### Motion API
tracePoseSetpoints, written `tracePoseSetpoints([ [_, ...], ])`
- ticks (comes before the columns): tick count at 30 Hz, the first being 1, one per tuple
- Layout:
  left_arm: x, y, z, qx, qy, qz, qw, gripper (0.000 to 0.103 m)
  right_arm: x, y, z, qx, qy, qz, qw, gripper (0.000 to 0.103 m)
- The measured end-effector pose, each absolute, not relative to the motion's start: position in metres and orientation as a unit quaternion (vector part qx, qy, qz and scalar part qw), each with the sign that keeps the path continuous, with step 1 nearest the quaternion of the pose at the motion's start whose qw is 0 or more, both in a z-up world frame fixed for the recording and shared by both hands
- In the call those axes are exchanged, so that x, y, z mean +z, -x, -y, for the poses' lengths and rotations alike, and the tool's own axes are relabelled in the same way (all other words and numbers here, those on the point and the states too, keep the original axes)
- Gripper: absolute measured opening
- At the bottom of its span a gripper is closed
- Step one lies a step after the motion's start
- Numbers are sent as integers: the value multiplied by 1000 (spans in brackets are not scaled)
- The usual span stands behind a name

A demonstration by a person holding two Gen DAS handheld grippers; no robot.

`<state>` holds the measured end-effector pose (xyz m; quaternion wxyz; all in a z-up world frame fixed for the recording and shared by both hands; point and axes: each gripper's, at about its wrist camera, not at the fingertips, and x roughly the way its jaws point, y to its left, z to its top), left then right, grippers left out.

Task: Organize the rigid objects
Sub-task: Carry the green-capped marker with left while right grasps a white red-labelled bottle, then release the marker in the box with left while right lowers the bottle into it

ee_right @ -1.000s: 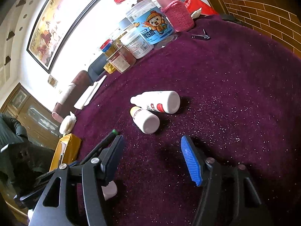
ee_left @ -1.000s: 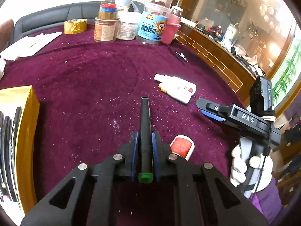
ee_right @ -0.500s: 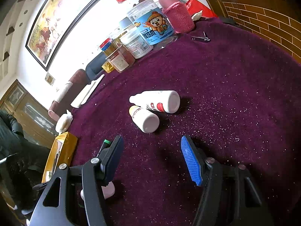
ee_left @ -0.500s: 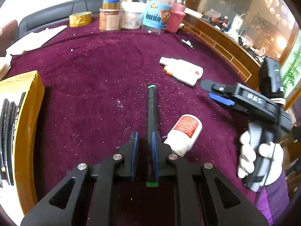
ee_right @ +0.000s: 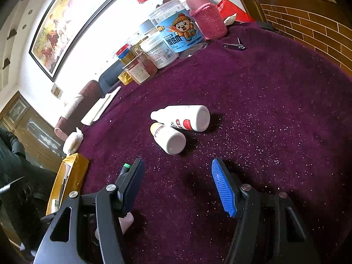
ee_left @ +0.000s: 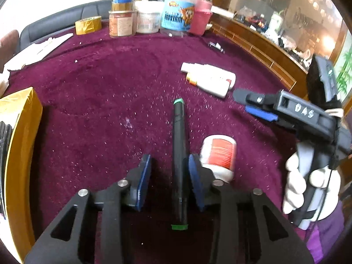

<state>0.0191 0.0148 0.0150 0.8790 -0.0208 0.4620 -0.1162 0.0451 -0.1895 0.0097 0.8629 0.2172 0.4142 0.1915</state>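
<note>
A black marker with green ends (ee_left: 179, 145) lies on the purple cloth between the jaws of my left gripper (ee_left: 168, 165), which is open; the marker rests against the right finger. A white bottle with a red label (ee_left: 217, 154) lies just right of it. Two white bottles (ee_left: 209, 78) lie side by side farther off, also in the right wrist view (ee_right: 180, 123). My right gripper (ee_right: 176, 176) is open and empty, just short of those two bottles; it shows in the left wrist view (ee_left: 259, 107). The marker's green tip (ee_right: 126, 165) peeks past its left finger.
A gold box (ee_left: 19, 132) holding dark pens stands at the left, also in the right wrist view (ee_right: 68, 178). Jars, a pink-sleeved bottle (ee_right: 206, 15) and a tape roll (ee_left: 88, 24) line the far edge. A nail clipper (ee_right: 235, 46) lies near them. A wooden ledge (ee_left: 264, 50) borders the right.
My left gripper has opened and let go of the marker, which now lies on the cloth. The right gripper has barely moved.
</note>
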Motion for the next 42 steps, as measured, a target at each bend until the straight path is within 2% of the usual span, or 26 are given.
tracePoseSetpoints([
  [3, 13, -16, 5, -105, -44, -445, 888, 34, 10, -45, 189, 191, -216, -414, 863, 58],
  [4, 12, -14, 10, -106, -60, -439, 890, 29, 10, -45, 189, 191, -216, -414, 864, 58],
  [5, 13, -13, 12, -122, -57, -437, 889, 14, 10, -45, 189, 191, -216, -414, 864, 58],
  [6, 14, -13, 11, -128, -49, -439, 888, 11, 10, -45, 189, 191, -217, -414, 863, 58],
  [15, 45, 22, -35, -161, 54, -415, 894, 12, 17, -17, 175, 209, -215, -445, 844, 58],
  [24, 70, 71, -123, -145, 167, -380, 898, 12, 19, 14, 108, 213, -115, -460, 854, 58],
  [26, 70, 83, -146, -117, 178, -377, 901, 12, 19, 13, 100, 201, -96, -459, 860, 49],
  [27, 68, 90, -161, -100, 189, -377, 901, 12, 19, 13, 96, 199, -88, -459, 861, 37],
  [28, 66, 97, -176, -82, 198, -379, 900, 12, 18, 13, 94, 201, -84, -462, 860, 30],
  [34, 48, 126, -229, 2, 224, -384, 896, 12, 20, 16, 88, 218, -83, -469, 852, 30],
  [42, 14, 123, -243, 46, 228, -435, 870, 13, 50, 29, 52, 303, -107, -462, 826, 30],
])
